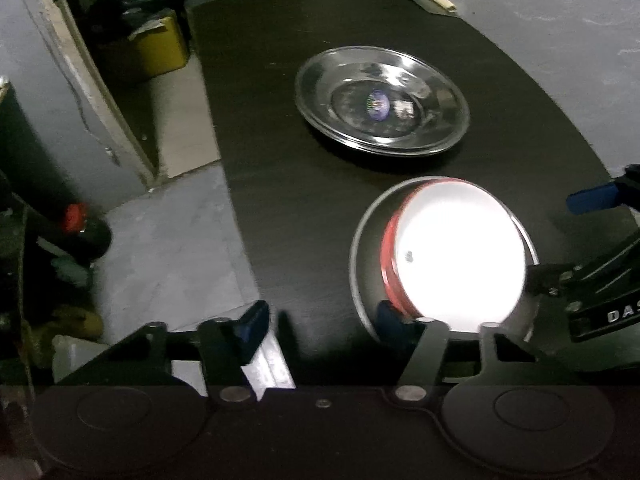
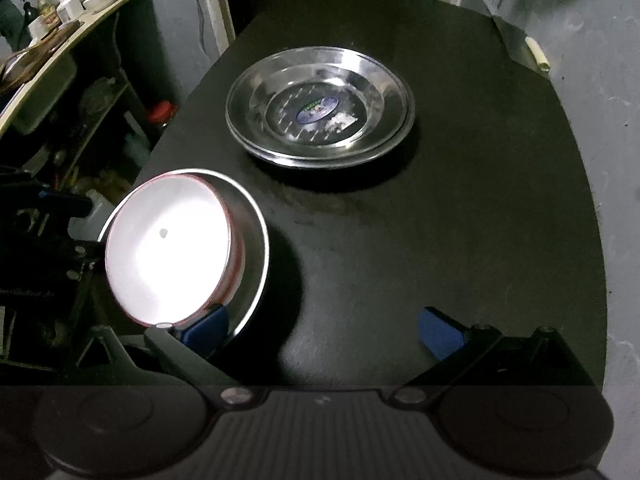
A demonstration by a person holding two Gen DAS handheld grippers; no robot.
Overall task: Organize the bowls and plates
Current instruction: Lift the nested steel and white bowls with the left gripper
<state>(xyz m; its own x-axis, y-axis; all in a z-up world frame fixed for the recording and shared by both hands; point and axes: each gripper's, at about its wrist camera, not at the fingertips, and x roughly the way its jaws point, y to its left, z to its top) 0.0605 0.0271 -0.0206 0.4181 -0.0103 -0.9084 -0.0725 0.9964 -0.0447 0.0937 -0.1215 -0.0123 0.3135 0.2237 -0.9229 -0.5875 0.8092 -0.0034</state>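
So, left wrist view first: left gripper (image 1: 320, 320) with its blue-padded fingers (image 1: 254, 322) spread wide apart, gripping nothing. Right-hand pad tucked up against the near rim of the red-rimmed white bowl (image 1: 456, 256), left-hand pad hanging over the desk edge and the grey floor (image 1: 172, 248). Bowl tilted, sitting inside a shallow metal pan (image 1: 360, 248), with its white inside blown out by glare. Farther back on the black desk (image 1: 280, 160), a stack of steel plates (image 1: 382, 102), well apart from the bowl, with an oval sticker in the middle of the top one. Right gripper poking in from the right edge, one black arm ending just beside the bowl's right side. Yellow bin (image 1: 160, 46) off to the left past the desk, and something with a red cap (image 1: 76, 216) down on the floor. Now the right wrist view: right gripper (image 2: 324, 330) also wide open, holding nothing; its left pad resting by the near rim of the same bowl (image 2: 168, 248) and the pan (image 2: 256, 248), right pad over bare desk (image 2: 480, 220). Steel plates (image 2: 320, 110) straight ahead near the middle of the desk, looks like two or more nested. Left gripper's dark frame visible at the left edge beside the bowl. Cluttered shelf (image 2: 60, 40) with bottles and a small white dish at the upper left.
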